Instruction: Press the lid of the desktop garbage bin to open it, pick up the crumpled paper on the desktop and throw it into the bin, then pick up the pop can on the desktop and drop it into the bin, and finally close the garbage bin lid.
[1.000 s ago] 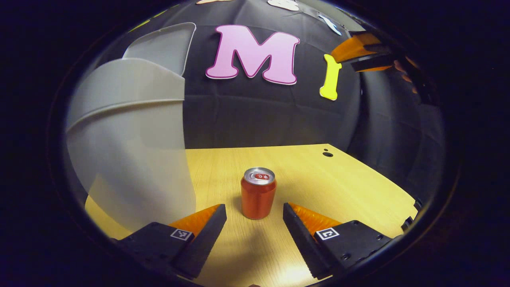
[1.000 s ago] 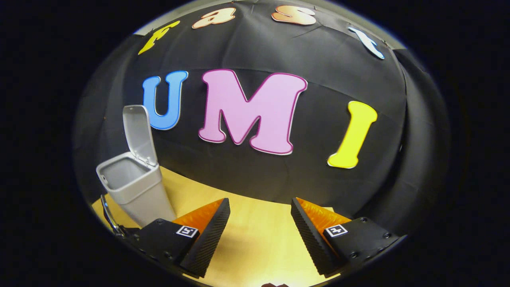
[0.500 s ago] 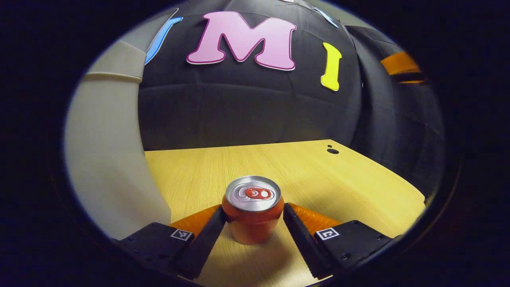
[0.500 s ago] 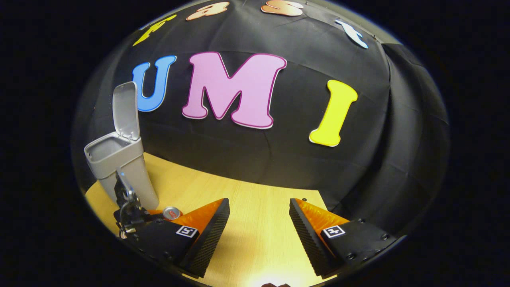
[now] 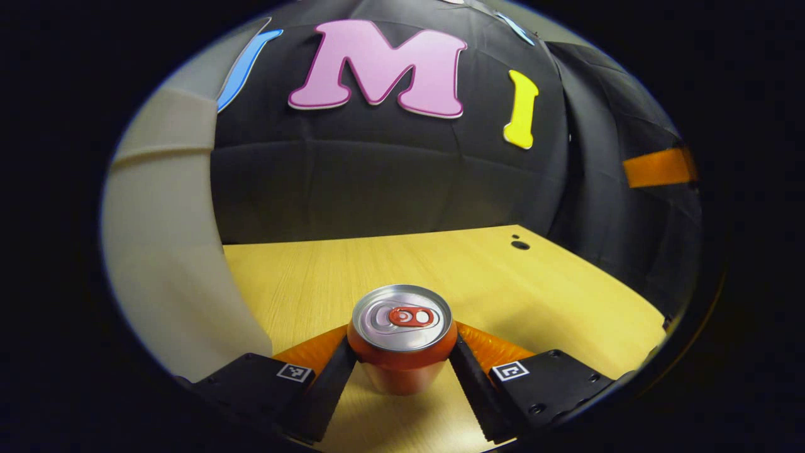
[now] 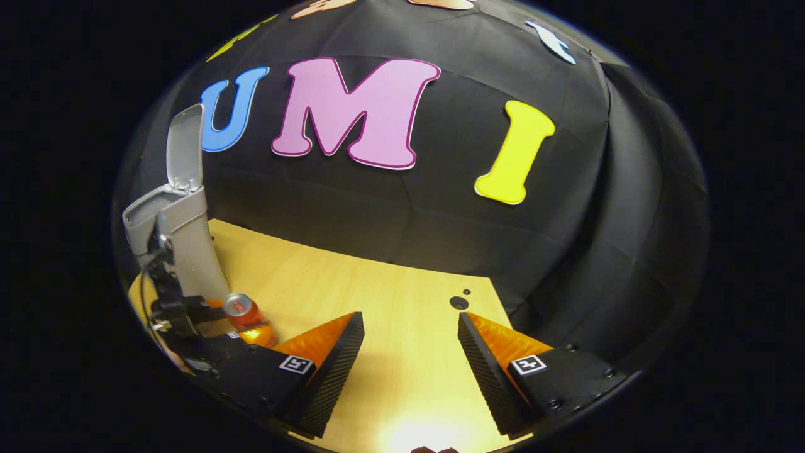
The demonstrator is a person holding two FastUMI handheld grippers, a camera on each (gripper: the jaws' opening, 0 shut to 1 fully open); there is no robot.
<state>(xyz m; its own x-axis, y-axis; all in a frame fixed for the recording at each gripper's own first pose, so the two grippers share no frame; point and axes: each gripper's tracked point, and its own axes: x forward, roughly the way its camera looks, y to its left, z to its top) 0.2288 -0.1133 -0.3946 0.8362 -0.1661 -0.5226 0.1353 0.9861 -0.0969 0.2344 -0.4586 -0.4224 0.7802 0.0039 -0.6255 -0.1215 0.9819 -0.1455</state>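
Left gripper [image 5: 402, 371] grasping the upright can [image 5: 402, 343] marks the can step; next, lift it toward the open bin [image 5: 170, 251] at nine o'clock.

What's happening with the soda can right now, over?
Left gripper closed around the pop can, can upright on the desk. Right gripper open, empty. Bin lid up, path clear.

1 can [image 5: 402, 343], 1 bin [image 6: 179, 239], 2 grippers [image 5: 402, 371] [image 6: 409, 362]
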